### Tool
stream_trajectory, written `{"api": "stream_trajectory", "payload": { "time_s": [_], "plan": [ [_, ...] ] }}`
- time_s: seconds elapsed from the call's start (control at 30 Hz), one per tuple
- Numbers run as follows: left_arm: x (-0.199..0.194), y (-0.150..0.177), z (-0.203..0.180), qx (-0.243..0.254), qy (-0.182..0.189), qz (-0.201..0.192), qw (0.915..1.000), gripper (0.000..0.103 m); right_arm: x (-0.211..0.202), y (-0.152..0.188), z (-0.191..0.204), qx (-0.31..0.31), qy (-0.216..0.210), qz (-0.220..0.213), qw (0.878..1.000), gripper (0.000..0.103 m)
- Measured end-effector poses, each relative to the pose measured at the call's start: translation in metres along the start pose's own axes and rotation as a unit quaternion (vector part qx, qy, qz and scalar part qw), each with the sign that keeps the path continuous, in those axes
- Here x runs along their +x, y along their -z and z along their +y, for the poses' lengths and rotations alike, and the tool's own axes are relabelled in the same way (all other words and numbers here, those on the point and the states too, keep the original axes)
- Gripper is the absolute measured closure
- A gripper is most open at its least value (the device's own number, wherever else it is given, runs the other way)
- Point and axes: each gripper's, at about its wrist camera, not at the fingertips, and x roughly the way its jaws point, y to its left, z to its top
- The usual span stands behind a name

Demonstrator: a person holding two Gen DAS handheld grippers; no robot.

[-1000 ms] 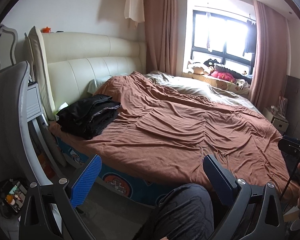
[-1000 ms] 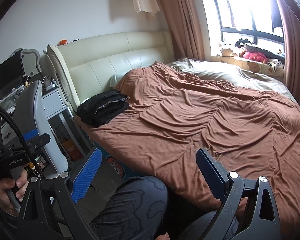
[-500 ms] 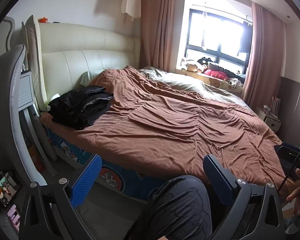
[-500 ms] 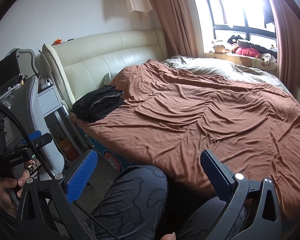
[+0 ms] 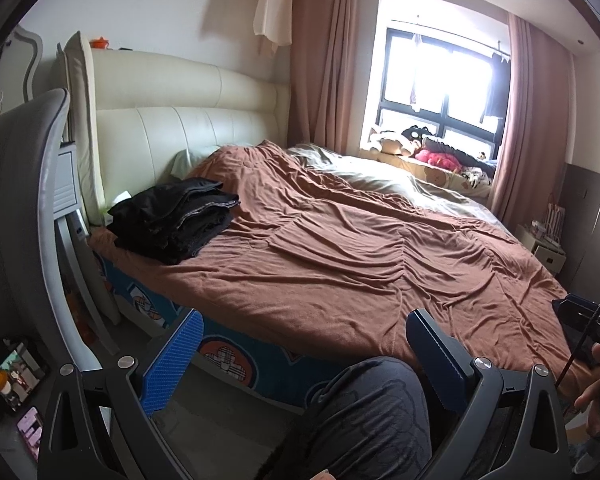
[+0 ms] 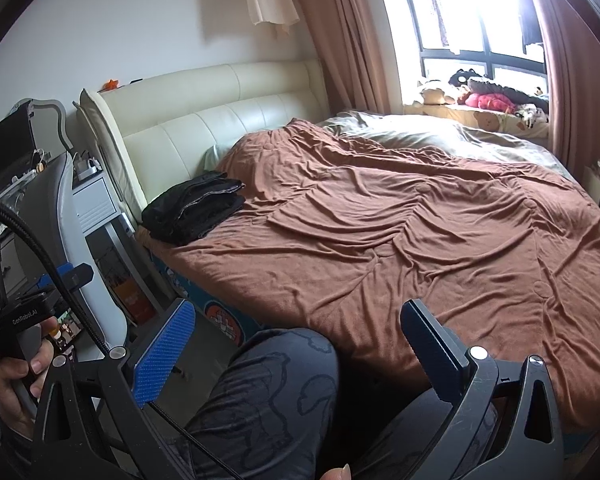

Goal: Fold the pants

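The rumpled brown bedspread [image 5: 340, 264] covered the bed, with the folded black pants pile [image 5: 176, 220] sitting near the cream padded headboard [image 5: 204, 128]. The left gripper [image 5: 304, 354] and right gripper [image 6: 300, 346] both gaped wide, holding nothing.

A home bedroom: a wide bed [image 5: 340, 272] under a rumpled brown cover fills it, with a cream padded headboard [image 5: 188, 120] at its head, pink curtains [image 5: 324, 60] and a window [image 5: 440, 88] beyond it, soft toys [image 5: 420, 148] along the sill.
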Motion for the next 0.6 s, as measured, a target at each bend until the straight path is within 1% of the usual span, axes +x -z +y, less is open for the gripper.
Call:
{"api": "stream_trajectory", "payload": {
  "time_s": [0.27,0.6],
  "plan": [
    [-0.002,0.000,0.000,0.008,0.000,-0.001,1.0000,0.001,-0.005,0.003,-0.004,-0.001,-0.001,-0.008,1.000,0.000],
    [-0.008,-0.001,-0.006,0.015,0.009,-0.006,0.9998,0.001,-0.012,0.003,-0.005,-0.003,0.001,-0.011,1.000,0.000]
  ]
}}
